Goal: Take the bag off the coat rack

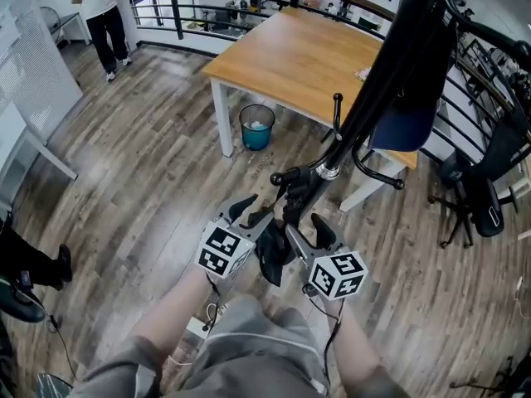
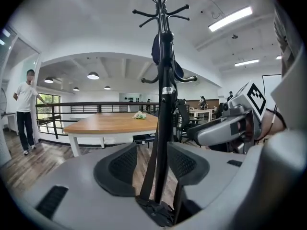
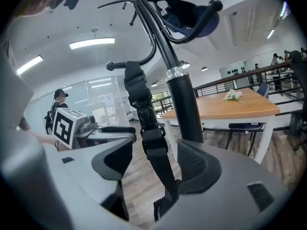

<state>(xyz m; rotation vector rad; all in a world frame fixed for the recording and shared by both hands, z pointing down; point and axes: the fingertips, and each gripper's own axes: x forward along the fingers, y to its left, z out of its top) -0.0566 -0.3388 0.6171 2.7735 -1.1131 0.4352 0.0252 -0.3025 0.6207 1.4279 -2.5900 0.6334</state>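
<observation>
Coat rack [image 1: 386, 65] is standing right ahead, bag [image 1: 272, 259] is dangling low off it. Left gripper [image 2: 152, 164] and right gripper [image 3: 154, 164] are both sitting released, strap [image 3: 154, 143] running loose between their jaws. Guessing grab step: next is pinching it and lifting off the hook [image 3: 120, 66]

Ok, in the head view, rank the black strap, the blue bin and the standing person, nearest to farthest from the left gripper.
1. black strap, right beside the left gripper.
2. blue bin, farther ahead.
3. standing person, far upper left.
</observation>
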